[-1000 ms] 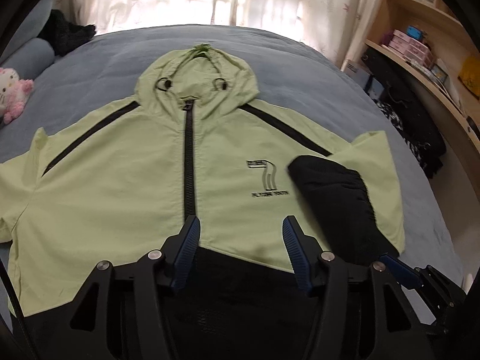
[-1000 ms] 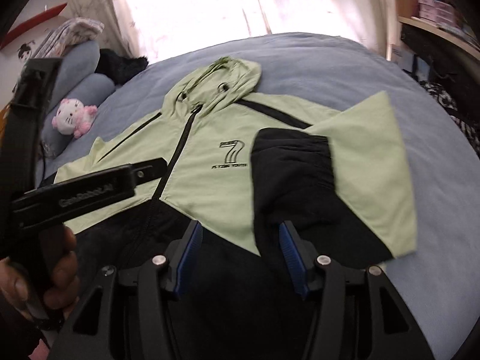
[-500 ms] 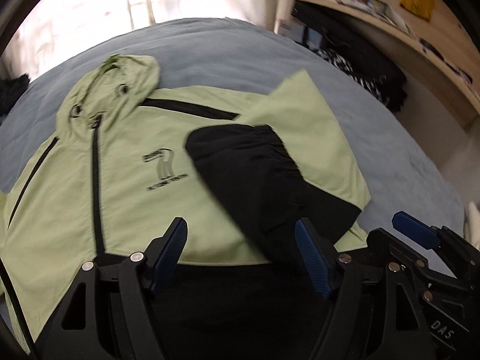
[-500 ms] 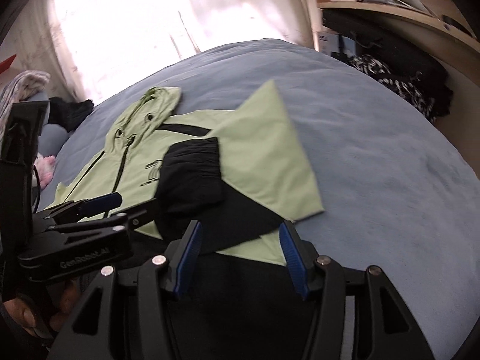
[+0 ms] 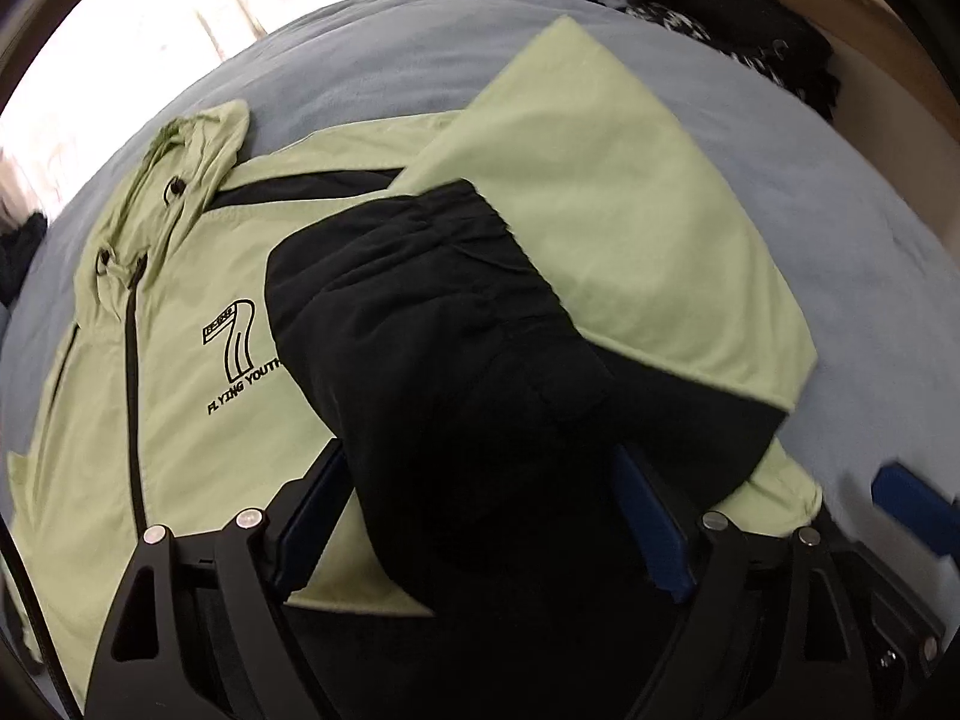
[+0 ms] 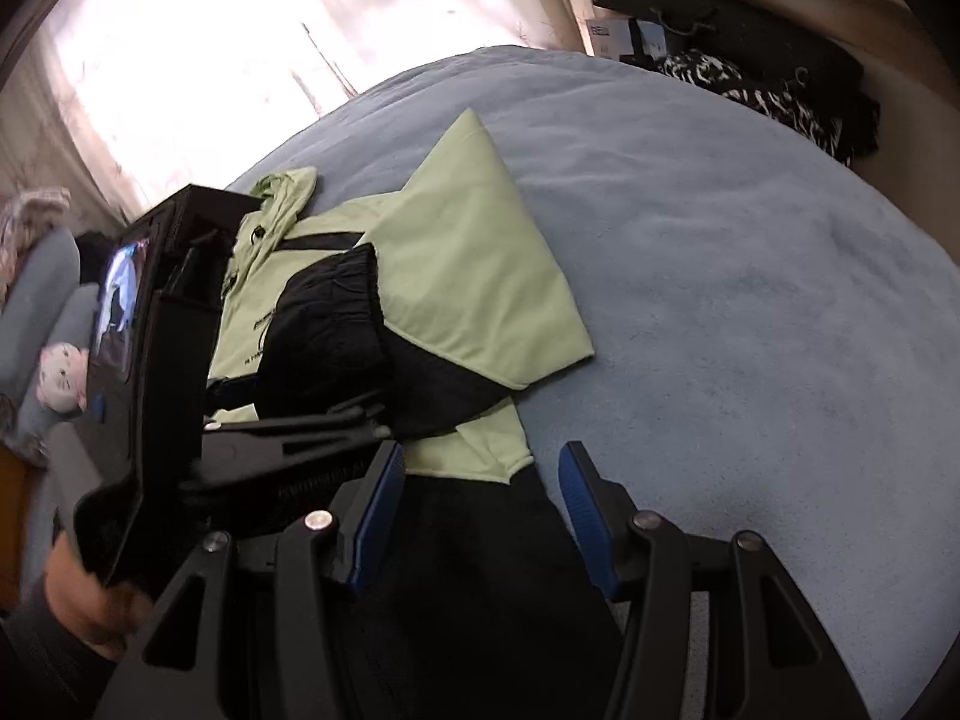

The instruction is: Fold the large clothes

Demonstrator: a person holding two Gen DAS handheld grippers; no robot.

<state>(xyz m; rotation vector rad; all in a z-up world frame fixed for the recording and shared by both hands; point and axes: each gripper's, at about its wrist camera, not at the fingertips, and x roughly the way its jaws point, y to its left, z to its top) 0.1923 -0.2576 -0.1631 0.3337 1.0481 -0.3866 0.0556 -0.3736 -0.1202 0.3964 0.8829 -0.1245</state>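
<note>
Both tools shifted right over one jacket (image 5: 180, 420) (sleeve folded).

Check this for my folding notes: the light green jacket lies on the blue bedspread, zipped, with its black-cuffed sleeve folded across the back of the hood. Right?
Not quite. The sleeve is folded across the jacket's chest, beside the printed logo, not over the hood, which lies clear. The left wrist view shows it. The blue bedspread and closed zip are right.

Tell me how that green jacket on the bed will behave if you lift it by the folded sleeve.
The jacket looks thin and floppy: the folded sleeve lies flat and creased, so it would likely sag and unfold. It probably weighs little for its size. The smooth fabric may slide on the bed, and could slip from the left claw, whose jaws have just been opening.
</note>
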